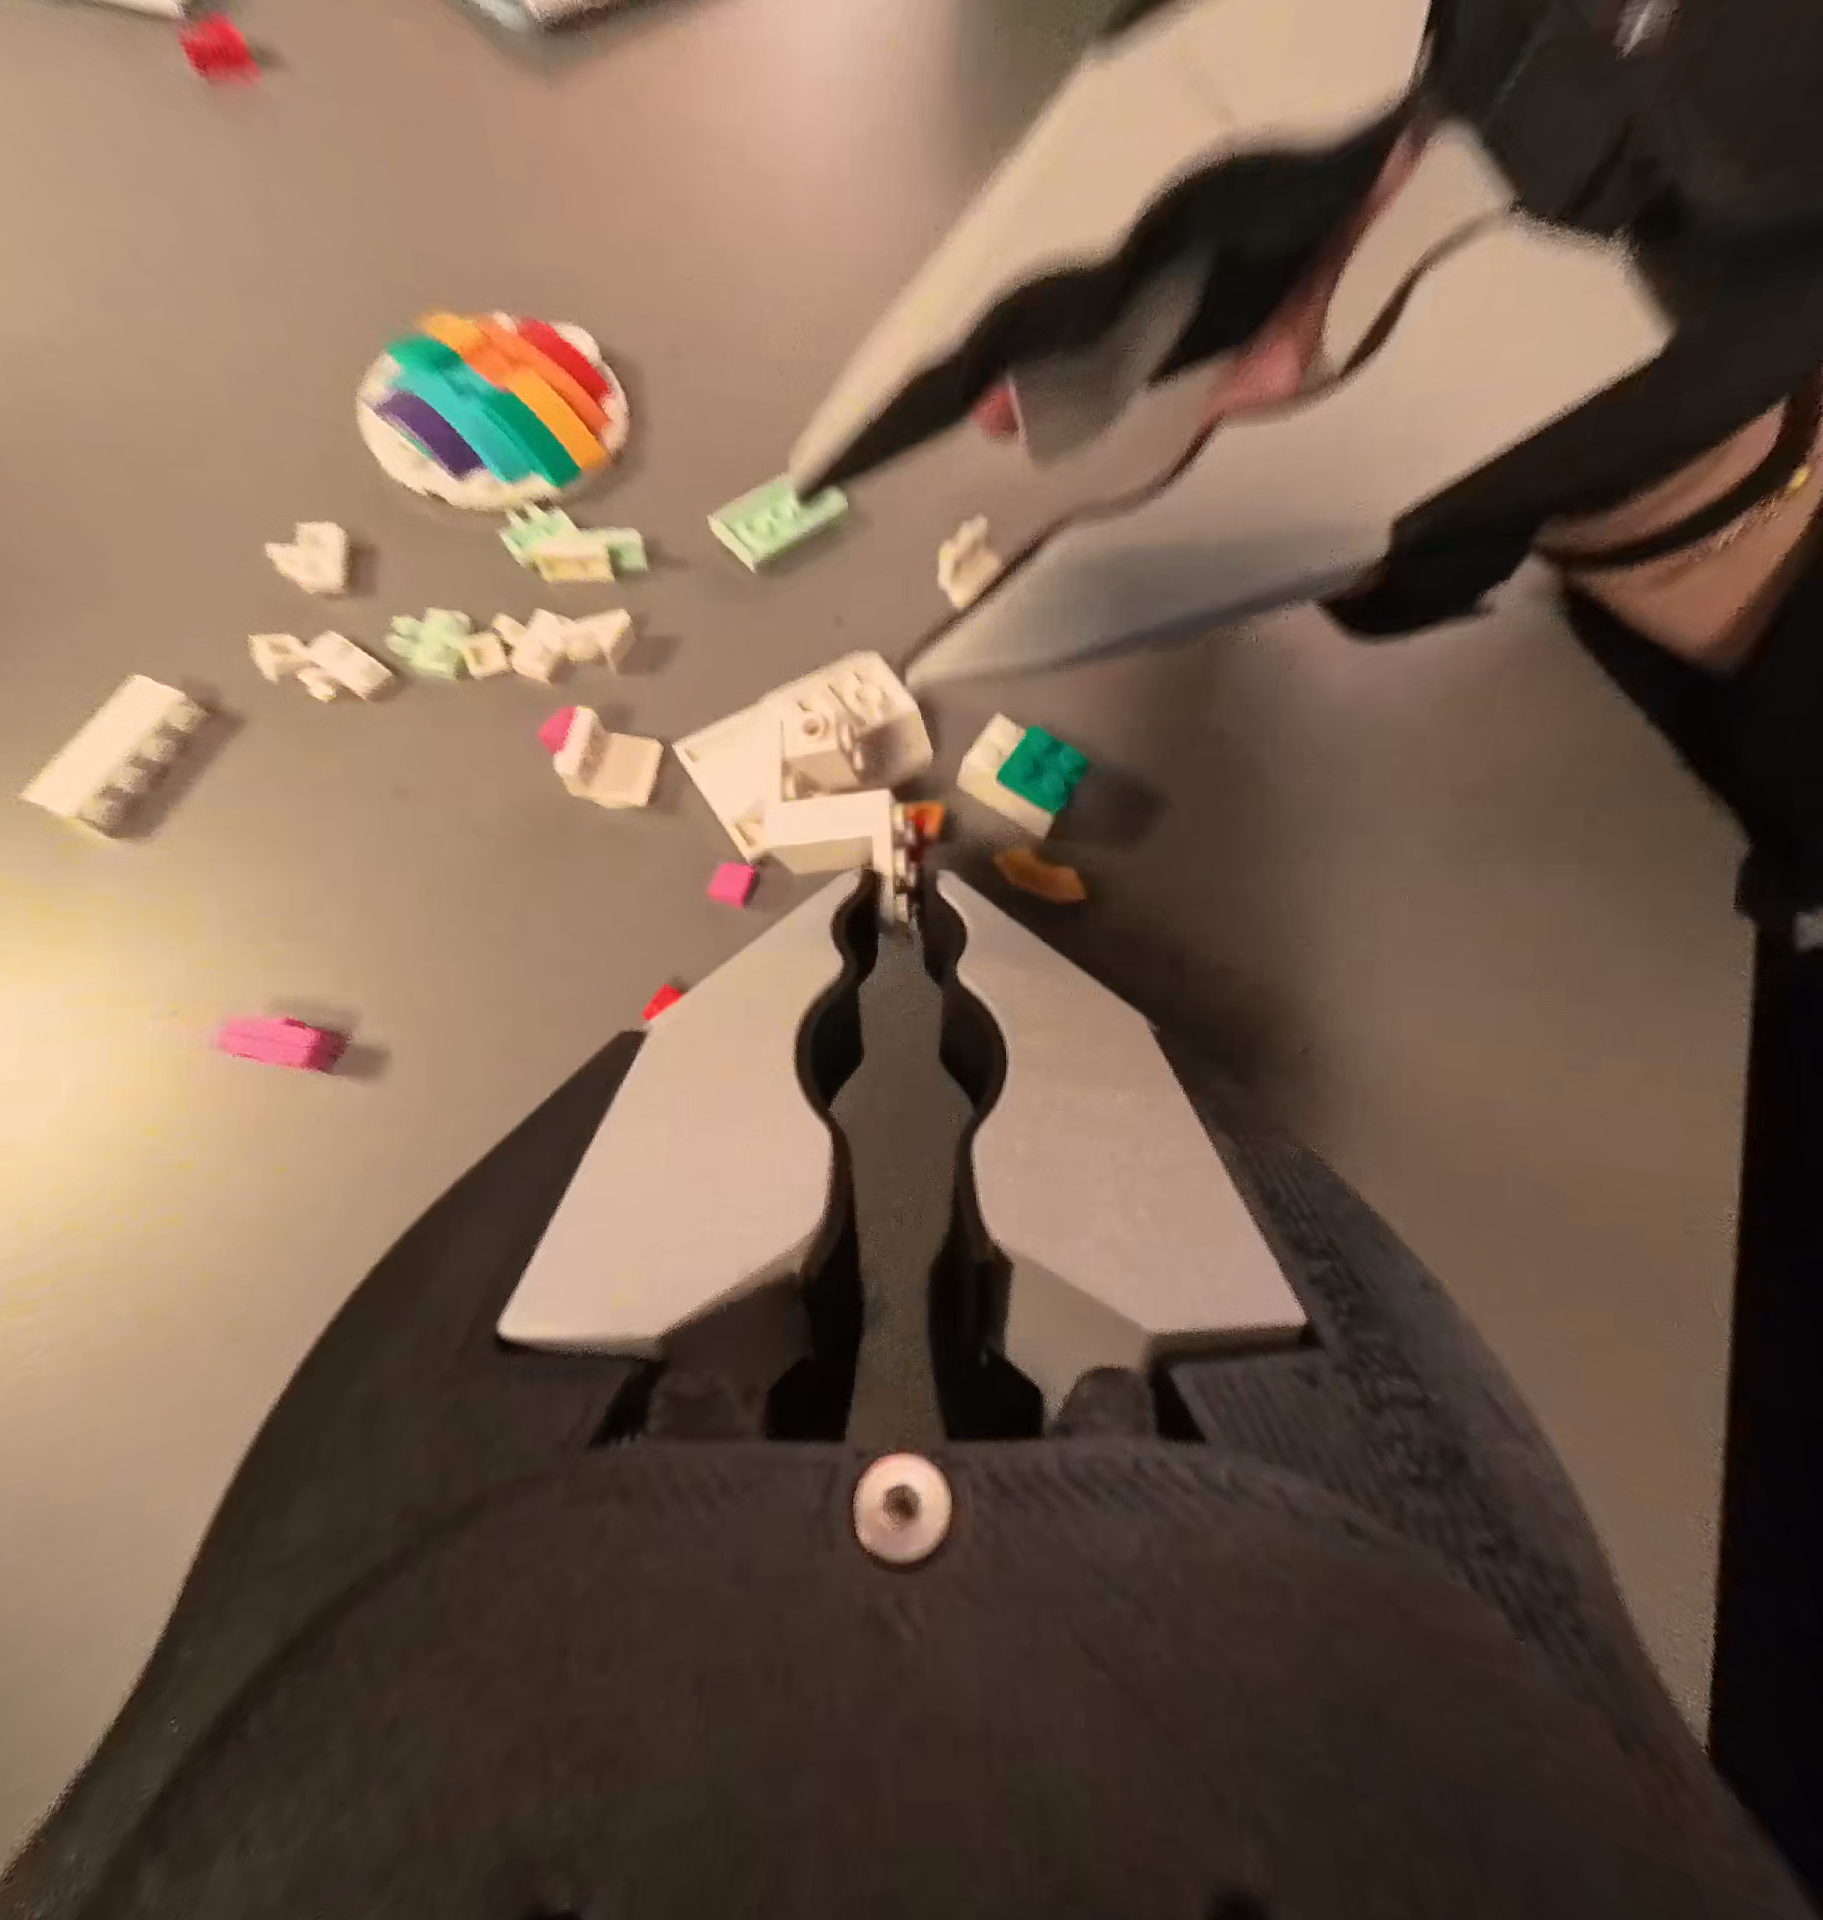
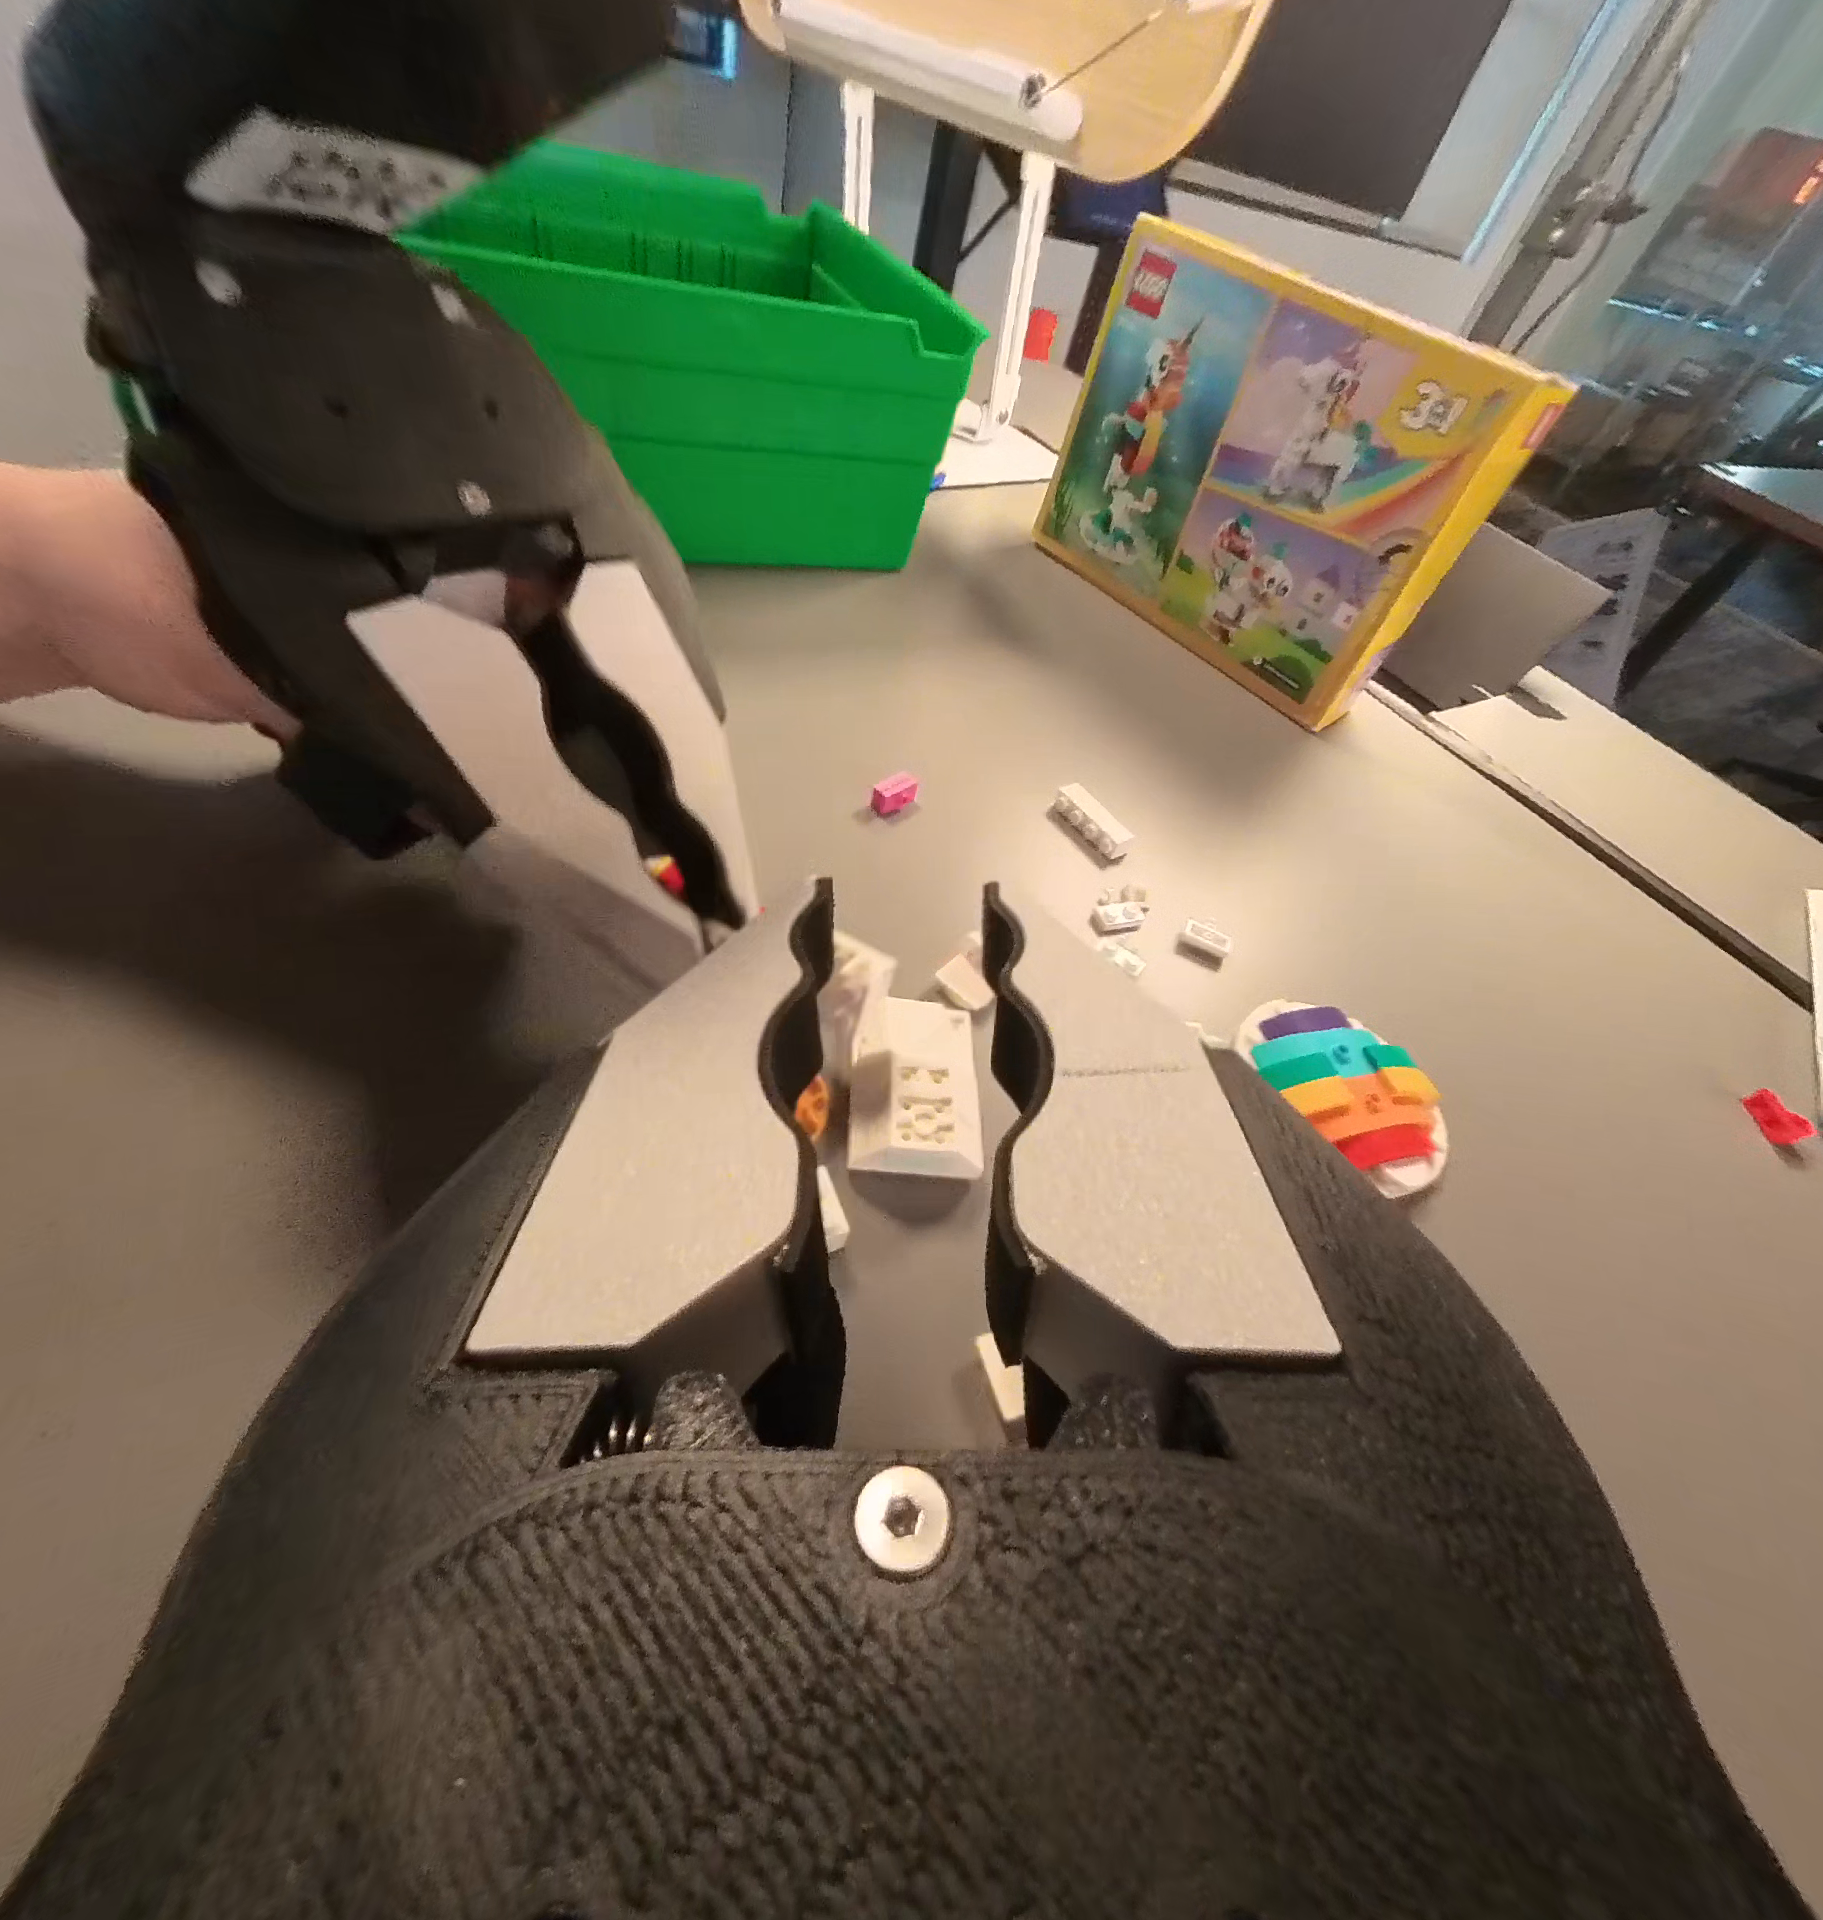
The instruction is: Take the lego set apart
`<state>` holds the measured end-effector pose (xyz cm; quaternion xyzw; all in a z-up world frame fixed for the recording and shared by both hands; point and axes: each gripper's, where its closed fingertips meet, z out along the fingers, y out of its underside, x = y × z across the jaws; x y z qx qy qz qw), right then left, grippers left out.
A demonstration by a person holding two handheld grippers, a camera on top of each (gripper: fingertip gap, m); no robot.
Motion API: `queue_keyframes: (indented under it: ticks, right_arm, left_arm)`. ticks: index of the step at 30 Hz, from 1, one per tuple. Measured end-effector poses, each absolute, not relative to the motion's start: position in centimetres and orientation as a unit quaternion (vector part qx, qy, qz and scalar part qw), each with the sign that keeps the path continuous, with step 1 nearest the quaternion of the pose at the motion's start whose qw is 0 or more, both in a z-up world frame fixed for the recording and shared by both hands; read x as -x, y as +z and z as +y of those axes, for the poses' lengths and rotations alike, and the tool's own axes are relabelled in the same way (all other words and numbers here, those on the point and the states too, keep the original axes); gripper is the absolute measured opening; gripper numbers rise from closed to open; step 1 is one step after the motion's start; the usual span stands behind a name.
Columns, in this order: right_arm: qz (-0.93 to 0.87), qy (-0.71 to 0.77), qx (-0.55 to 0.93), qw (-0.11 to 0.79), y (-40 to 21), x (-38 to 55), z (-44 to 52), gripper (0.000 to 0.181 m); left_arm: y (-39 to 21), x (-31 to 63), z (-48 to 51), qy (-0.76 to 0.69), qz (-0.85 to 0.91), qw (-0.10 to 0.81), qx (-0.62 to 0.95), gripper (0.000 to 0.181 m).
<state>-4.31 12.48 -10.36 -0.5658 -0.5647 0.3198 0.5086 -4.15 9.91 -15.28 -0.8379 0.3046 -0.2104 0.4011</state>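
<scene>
Left gripper [image 1: 899, 883] is pinched nearly together on a tiny white-and-red bit [image 1: 902, 873] at its tips, and that bit sits right at the near edge of the white lego chunk [image 1: 819, 764], though with the blur it can't be told if the two are joined. Right gripper [image 2: 907, 904] is held with its fingers well apart, nothing gripped, and in its own view the white chunk is seen between them, lying on the grey table [image 2: 1406, 831].

The chunk is judged to be light, stiff, slick plastic, so it'll probably skate across the table if pushed sideways. It's likely best taken across its flat long sides, not on the sloped end, where the pads could slip off. Studs hold by friction only, so a peel or twist should pop pieces off, and small ones may fly.

Beyond the chunk from the left gripper, loose white and mint pieces [image 1: 564, 634] are scattered, and farther still the rainbow disc [image 1: 491, 410] is seen. A teal-topped white brick [image 1: 1026, 774] lies just beside the chunk
</scene>
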Motion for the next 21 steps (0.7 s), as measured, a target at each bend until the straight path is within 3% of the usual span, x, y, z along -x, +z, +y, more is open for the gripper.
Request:
queue_keyframes:
  ticks: [1,9,21]
  right_arm:
    - [-0.569,0.316,0.567,0.505,-10.7,4.5,12.3,0.025]
    - [-0.565,0.325,0.569,0.501,-11.2,5.2,11.6,0.016]
    - [-0.576,0.309,0.545,0.525,-10.8,5.0,11.9,0.012]
  left_arm:
    - [-14.6,4.2,10.1,-0.208,0.300,0.419,0.831,0.007]
    - [-12.7,4.7,10.2,-0.176,0.310,0.475,0.805,0.007]
    - [-12.3,3.1,9.2,-0.207,0.338,0.472,0.788,0.007]
